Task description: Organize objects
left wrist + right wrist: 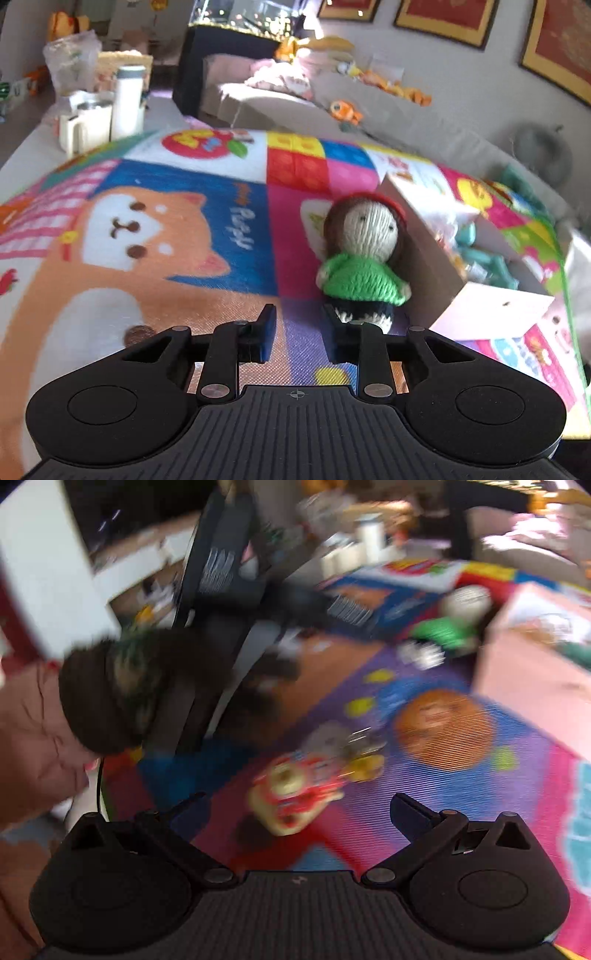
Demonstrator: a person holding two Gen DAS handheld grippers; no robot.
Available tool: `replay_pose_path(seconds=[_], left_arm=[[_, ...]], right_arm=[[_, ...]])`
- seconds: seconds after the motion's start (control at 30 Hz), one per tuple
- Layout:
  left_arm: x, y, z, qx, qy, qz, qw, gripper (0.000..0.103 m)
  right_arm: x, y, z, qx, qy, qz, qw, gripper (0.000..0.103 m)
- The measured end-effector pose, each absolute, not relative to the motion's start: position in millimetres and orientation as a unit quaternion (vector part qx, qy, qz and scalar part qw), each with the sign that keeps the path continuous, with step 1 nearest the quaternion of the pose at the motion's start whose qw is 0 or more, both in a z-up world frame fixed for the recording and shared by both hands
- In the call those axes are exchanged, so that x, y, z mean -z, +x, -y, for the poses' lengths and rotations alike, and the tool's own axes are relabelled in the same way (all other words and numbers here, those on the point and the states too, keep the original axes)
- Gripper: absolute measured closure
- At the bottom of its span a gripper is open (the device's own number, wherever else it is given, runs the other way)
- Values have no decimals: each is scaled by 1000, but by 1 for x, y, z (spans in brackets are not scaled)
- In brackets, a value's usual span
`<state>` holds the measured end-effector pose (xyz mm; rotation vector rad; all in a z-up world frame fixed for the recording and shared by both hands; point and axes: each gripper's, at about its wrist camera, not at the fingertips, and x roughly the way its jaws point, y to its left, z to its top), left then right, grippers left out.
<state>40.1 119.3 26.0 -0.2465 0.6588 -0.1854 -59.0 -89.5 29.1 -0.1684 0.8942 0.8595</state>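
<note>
Bright patchwork play mat [177, 229], printed with a cartoon dog, blocks and fruit, covers the work surface; a sofa with soft toys and three framed red pictures stand behind it. Left wrist view, sharp: one knitted doll [364, 254] with brown hair, red cap and green jumper lies on the mat, its right side against the wall of one open cardboard box [424, 236]; teal items show inside the box, too blurred to count. One white bottle [127, 101] and one white jug [86, 123] stand at the far left edge. Right wrist view, heavily blurred by motion: same doll [448, 626] and box [532, 664] at upper right, plus what the other view lacks, one small red-and-cream toy [295, 797] with a metal ring, lying on the mat just ahead of the fingers, and a person's sleeve with the other gripper at left. Left gripper [299, 325]: fingers parted by a narrow gap, holding nothing, right finger tip just beside the doll's feet; contact cannot be told. Right gripper [299, 808]: fingers spread wide, holding nothing, above the mat near the small toy.
</note>
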Motion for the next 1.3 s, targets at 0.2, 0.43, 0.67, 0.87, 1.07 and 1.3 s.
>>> replay_pose_path(seconds=[0.2,0.43,0.67,0.87,1.07,1.3], left_arm=[[-44,15,-128,121,-98,-298,942,73],[-35,4,-133,104,-91,-316,938,73],[-25,8,-121,61,-58,-334,939,73],[-14,5,-114,50,-51,-356,932,73],[-28,10,-110,109,-62,-326,937,73],[-53,64,-89,160,-75,-295,939,73]], right_arm=[[-30,-63,90,-331,-182,-374,847,17],[-34,-30,163,-134,-172,-366,905,16],[-45,-38,157,-205,-27,-376,903,16],[-24,-30,97,-186,-64,-371,907,42],[-22,-14,129,-137,-81,-360,919,46],[-16,-9,201,-54,-26,-366,929,29]])
